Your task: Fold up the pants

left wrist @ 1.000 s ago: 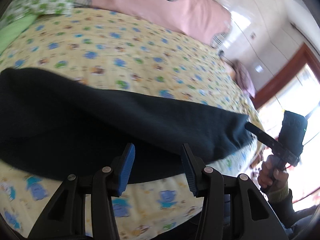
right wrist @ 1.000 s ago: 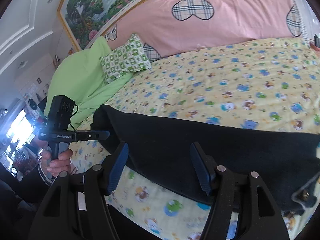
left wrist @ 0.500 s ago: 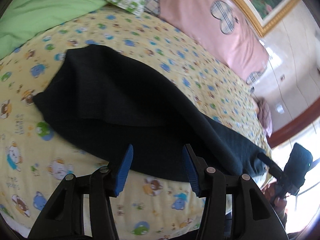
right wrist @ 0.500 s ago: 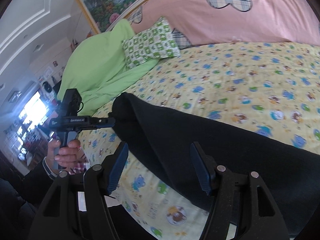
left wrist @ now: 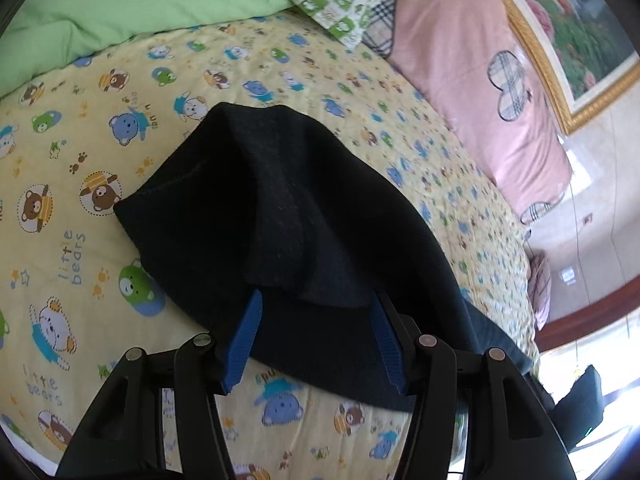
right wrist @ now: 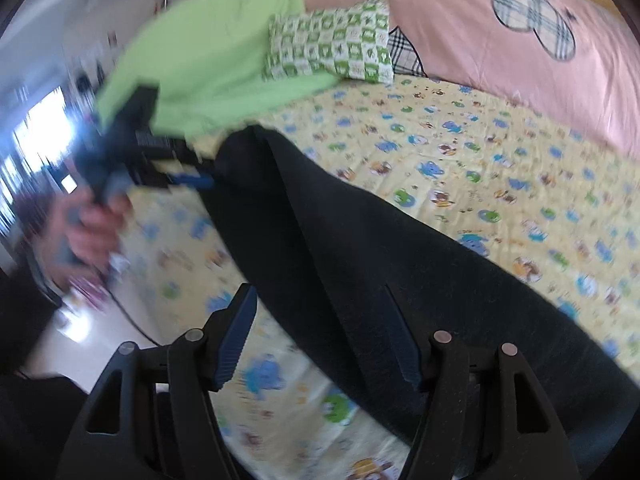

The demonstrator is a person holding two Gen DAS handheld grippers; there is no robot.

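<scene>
Dark pants (left wrist: 280, 216) lie lengthwise on a yellow bear-print bed sheet (left wrist: 80, 184). In the left wrist view my left gripper (left wrist: 316, 304) is open, its blue pads on either side of a raised fold at the hem end. In the right wrist view the pants (right wrist: 360, 248) run from upper left to lower right. My right gripper (right wrist: 320, 308) is open over their near edge. The left gripper (right wrist: 192, 178) shows blurred at the far end of the pants, next to the cloth.
A green quilt (left wrist: 120, 8) and a green patterned pillow (right wrist: 332, 48) lie at the head of the bed. A pink headboard cover (left wrist: 472, 92) stands behind. The bed's edge and the floor (right wrist: 100, 332) are at the left of the right wrist view.
The left gripper has swung in close to the hem end, where a fold now stands up between its open pads. The right wrist view has turned left toward the hem end.
</scene>
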